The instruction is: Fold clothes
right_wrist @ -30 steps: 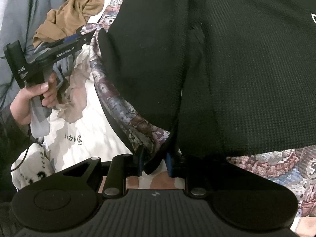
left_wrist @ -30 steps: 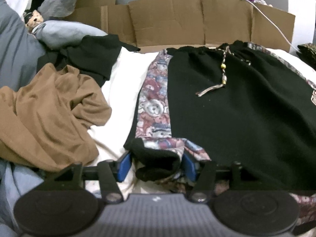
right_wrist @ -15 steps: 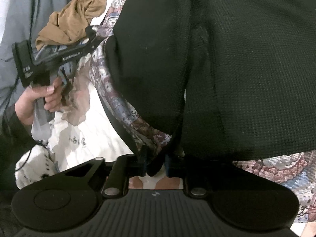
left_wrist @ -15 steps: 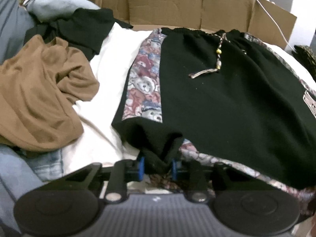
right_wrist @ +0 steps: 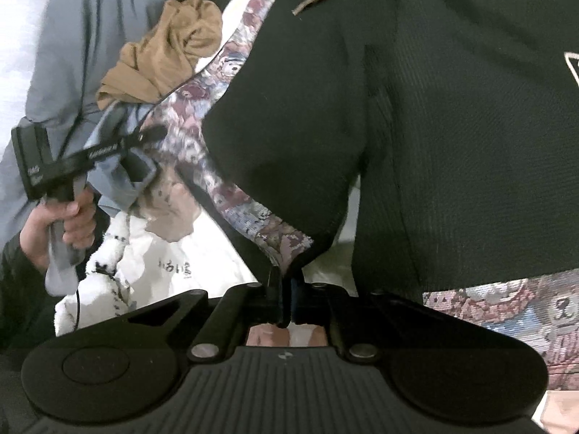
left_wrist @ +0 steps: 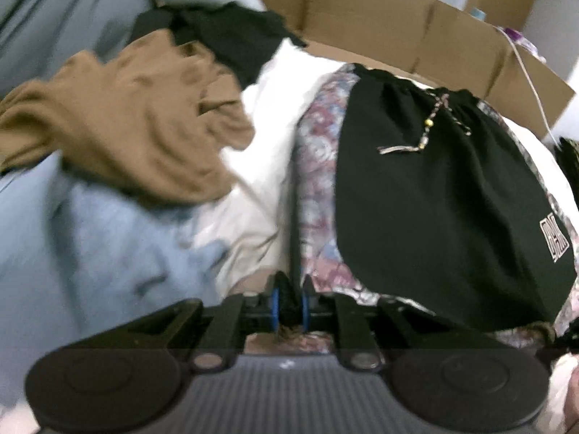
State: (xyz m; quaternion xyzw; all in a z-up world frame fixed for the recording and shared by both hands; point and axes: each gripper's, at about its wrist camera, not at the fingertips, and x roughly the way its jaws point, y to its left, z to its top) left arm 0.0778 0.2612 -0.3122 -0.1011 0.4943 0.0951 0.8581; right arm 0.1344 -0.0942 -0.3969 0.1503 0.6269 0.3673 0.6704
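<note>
Left gripper (left_wrist: pixel 288 307): jaws clamped on the hem corner of the black shorts (left_wrist: pixel 434 195), at 6 o'clock.
Right gripper (right_wrist: pixel 286 300): jaws pinched on another hem fold of the same shorts.
Shorts: spread toward 12 o'clock, patterned side stripe (left_wrist: pixel 315 166) showing, drawstring (left_wrist: pixel 427 133) loose.
Surroundings: brown garment (left_wrist: pixel 126 126) at 10 o'clock; cardboard wall (left_wrist: pixel 398 18) behind.
Hand (right_wrist: pixel 68 217): grips the left tool's handle, at 9 o'clock.
</note>
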